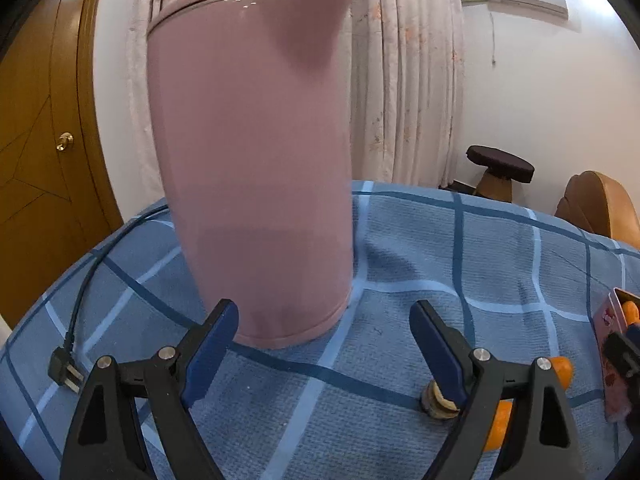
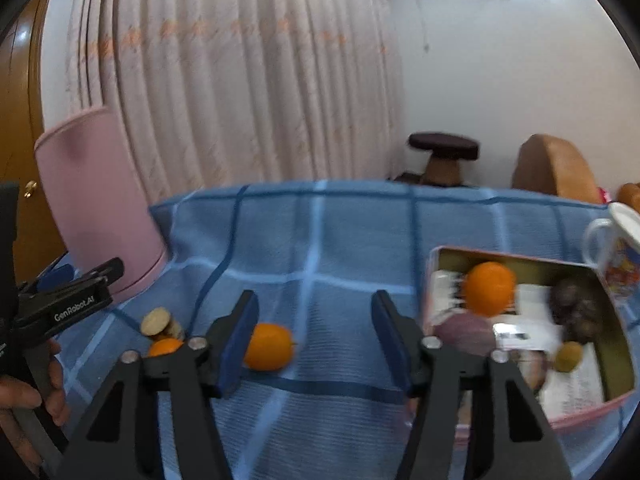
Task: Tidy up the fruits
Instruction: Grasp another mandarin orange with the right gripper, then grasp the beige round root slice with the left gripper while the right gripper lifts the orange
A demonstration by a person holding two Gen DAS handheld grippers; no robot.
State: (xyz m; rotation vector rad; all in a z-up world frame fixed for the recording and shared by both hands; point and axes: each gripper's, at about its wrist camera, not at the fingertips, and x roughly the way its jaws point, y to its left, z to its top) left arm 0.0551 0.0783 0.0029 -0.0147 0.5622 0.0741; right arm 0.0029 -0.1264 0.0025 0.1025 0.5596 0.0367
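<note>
Both grippers stand with jaws apart and empty over a blue checked tablecloth (image 2: 320,240). The right gripper (image 2: 314,336) hangs just beside a loose orange (image 2: 269,346), which lies against its left finger; a second orange (image 2: 165,347) sits near a small wooden piece (image 2: 158,322). The left gripper (image 1: 324,344) faces a pink kettle (image 1: 252,168). To the right, an open tin (image 2: 616,328) holds another orange (image 2: 489,289) among darker fruit

A blue checked cloth (image 2: 320,232) covers the table. On it, left of the right gripper (image 2: 314,332), stand a kettle (image 2: 96,208) and oranges (image 2: 268,346). A tin (image 2: 616,320) is to the right.
</note>
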